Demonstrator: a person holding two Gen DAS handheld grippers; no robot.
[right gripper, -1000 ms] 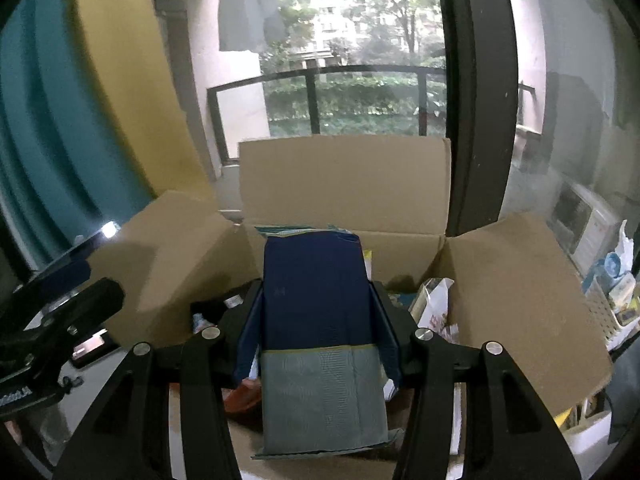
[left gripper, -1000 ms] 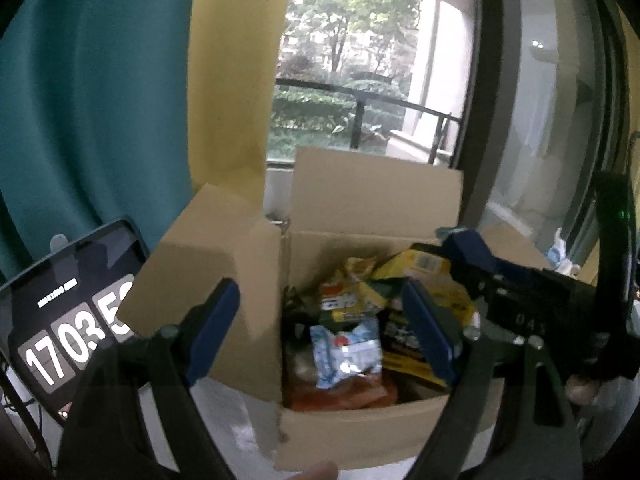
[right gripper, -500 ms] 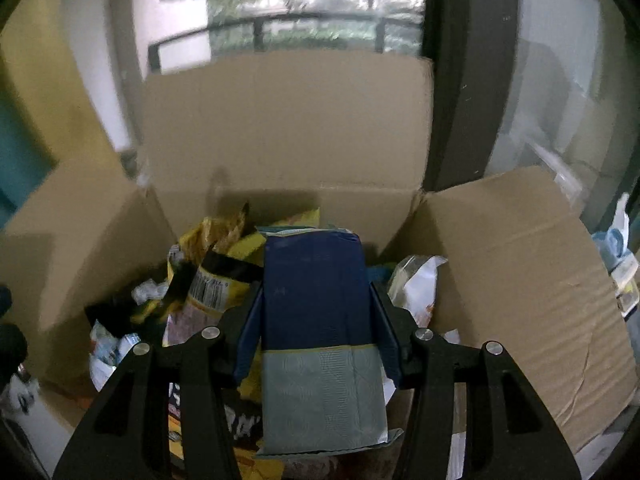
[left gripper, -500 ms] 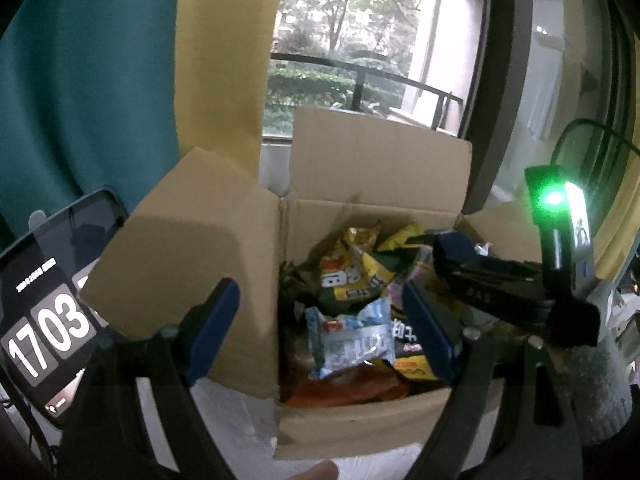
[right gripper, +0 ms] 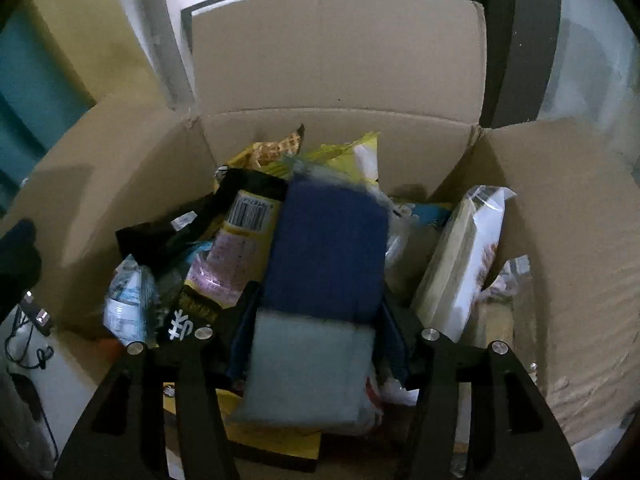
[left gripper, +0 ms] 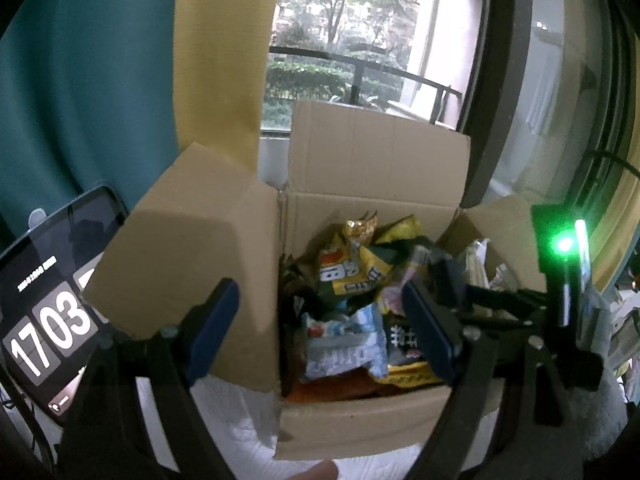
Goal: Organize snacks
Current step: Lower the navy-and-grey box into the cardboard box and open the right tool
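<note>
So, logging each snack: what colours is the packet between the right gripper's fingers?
Dark blue on its upper part, pale grey-green below: the packet, clearest in the right wrist view.

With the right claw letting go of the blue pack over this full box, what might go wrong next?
1. The right claw is opening with the blue-and-grey pack between its jaws, so the pack may tip onto the heaped snacks rather than settle flat.
2. The cardboard box looks crowded, so the pack may sit high.
3. The open left claw hovers close by; the two could collide.

Dim daylight from the window (left gripper: 360,40), glaring panes, fisheye-bent edges, blurred blue pack (right gripper: 326,248).
</note>
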